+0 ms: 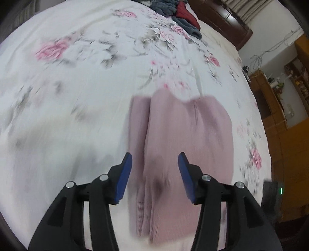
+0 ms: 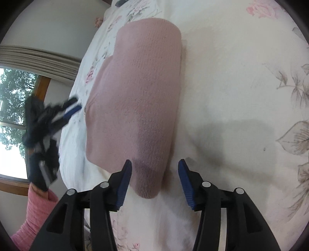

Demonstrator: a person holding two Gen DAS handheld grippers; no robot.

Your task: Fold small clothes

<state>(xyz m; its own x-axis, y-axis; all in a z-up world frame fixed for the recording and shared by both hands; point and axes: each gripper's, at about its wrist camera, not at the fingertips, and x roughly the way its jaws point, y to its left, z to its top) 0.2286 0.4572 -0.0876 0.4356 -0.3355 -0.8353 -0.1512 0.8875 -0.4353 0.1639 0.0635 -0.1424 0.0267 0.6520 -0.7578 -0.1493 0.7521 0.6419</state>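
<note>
A folded dusty-pink knit garment (image 1: 179,139) lies flat on the floral white bedsheet (image 1: 77,86). My left gripper (image 1: 155,164) hovers over the garment's near part, open, nothing between its blue pads; this view is motion-blurred. In the right wrist view the same pink garment (image 2: 139,100) stretches away from me, its near end between the blue fingers of my right gripper (image 2: 155,170), which stands open just above it. The left gripper (image 2: 71,110) shows there too, blurred, beyond the garment's left edge, held by a person's hand in a pink sleeve (image 2: 32,216).
A heap of dark grey and red clothes (image 1: 173,11) lies at the bed's far end. A wooden headboard (image 1: 222,21) and wooden shelving (image 1: 274,100) stand to the right. A window (image 2: 13,115) is beyond the bed's left edge.
</note>
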